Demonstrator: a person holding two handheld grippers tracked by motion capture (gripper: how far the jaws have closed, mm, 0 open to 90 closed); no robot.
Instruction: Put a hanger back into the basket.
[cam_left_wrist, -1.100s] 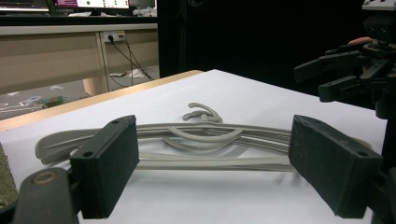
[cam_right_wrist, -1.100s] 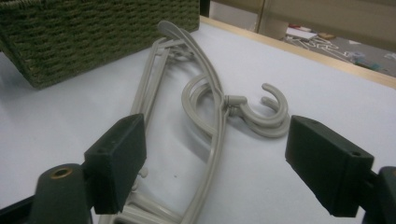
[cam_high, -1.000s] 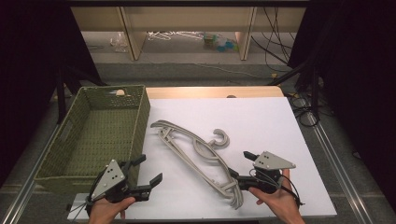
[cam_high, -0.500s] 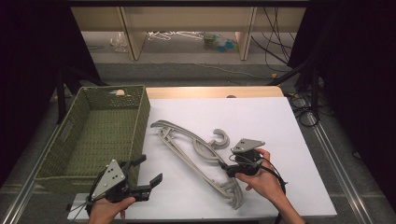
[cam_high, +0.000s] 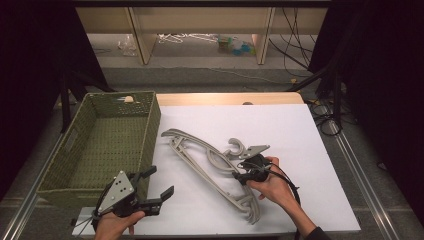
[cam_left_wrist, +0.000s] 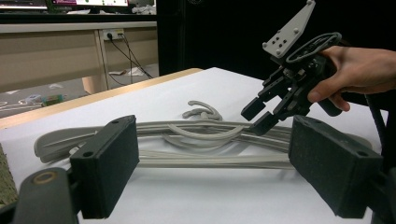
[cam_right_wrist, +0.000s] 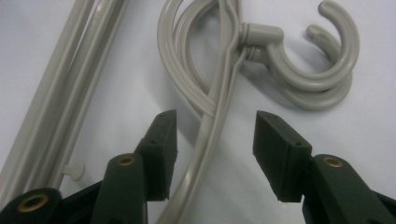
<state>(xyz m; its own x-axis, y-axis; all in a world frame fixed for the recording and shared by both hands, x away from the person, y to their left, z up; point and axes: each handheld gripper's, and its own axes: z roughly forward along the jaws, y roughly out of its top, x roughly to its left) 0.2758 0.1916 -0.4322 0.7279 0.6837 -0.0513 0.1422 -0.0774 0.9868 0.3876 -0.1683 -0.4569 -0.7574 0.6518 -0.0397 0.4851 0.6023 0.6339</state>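
Note:
Two or more grey plastic hangers (cam_high: 210, 160) lie stacked on the white tabletop (cam_high: 300, 130), hooks to the right. My right gripper (cam_high: 239, 173) points down at them just left of the hooks. In the right gripper view its jaws (cam_right_wrist: 215, 133) straddle the hangers' thin curved arm (cam_right_wrist: 219, 93) below the hooks (cam_right_wrist: 322, 70). The jaws have just been closing, and a gap still shows on each side of the arm. My left gripper (cam_high: 159, 181) rests open near the table's front left, holding nothing. From the left gripper view (cam_left_wrist: 212, 163) the hangers (cam_left_wrist: 205, 135) and the right gripper (cam_left_wrist: 257, 116) lie ahead.
A green woven basket (cam_high: 120, 94) stands at the left edge of the table, right beside my left gripper. A cable trails from the right gripper along the forearm. Shelving and cables sit on the floor beyond the table.
My right gripper has moved left and down from the table's front right onto the hangers near the hooks, and its jaws have narrowed. The left gripper and the hangers have stayed put.

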